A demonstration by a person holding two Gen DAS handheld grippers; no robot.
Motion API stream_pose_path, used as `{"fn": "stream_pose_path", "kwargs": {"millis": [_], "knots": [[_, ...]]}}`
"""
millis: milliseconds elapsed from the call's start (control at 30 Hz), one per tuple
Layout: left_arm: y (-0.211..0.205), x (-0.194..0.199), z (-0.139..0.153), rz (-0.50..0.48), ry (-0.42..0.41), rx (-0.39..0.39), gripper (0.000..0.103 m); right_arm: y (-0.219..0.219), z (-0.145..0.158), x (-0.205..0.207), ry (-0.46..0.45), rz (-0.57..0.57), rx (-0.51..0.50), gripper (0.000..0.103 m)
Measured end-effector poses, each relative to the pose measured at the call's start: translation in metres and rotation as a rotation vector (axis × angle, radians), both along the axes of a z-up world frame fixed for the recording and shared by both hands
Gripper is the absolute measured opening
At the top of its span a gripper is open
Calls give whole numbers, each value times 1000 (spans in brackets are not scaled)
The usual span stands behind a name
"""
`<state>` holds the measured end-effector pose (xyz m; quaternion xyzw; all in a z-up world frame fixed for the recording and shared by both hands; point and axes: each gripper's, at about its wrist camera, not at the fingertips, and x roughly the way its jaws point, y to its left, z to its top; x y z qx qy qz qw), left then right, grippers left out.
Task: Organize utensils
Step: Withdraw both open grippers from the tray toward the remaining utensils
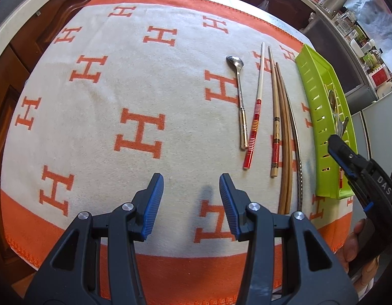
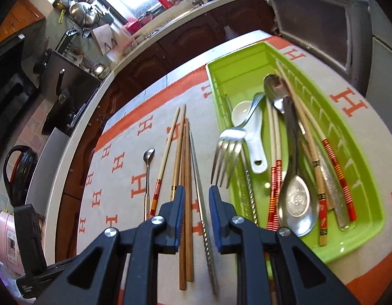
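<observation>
A green slotted tray holds spoons, a fork, a white ceramic spoon and red-banded chopsticks. It also shows at the right of the left wrist view. On the cloth lie a small metal spoon, a red-banded chopstick, a wooden chopstick, two brown chopsticks and a metal chopstick. My left gripper is open and empty above bare cloth. My right gripper is open over the metal chopstick, beside the tray; it also shows in the left wrist view.
An orange and cream cloth with H letters covers the table. A kitchen counter with pots, a sink tap and a stove runs behind. Dark wooden cabinets stand below it.
</observation>
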<state>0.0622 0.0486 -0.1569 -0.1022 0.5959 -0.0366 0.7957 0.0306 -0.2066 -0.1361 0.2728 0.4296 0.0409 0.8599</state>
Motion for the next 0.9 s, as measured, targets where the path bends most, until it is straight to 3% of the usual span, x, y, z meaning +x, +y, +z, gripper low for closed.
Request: {"fn": "stream_pose_path", "kwargs": {"millis": [200, 367, 500, 900], "knots": [[-1, 0, 0, -8, -1, -2, 42, -13, 7, -3, -18, -77, -5, 19], [-1, 0, 0, -7, -1, -3, 42, -14, 5, 0, 14, -71, -6, 19], [-3, 0, 0, -11, -1, -1, 42, -16, 2, 10, 46, -75, 23, 27], [-7, 2, -2, -20, 11, 15, 42, -37, -16, 43, 76, -127, 185, 27]]}}
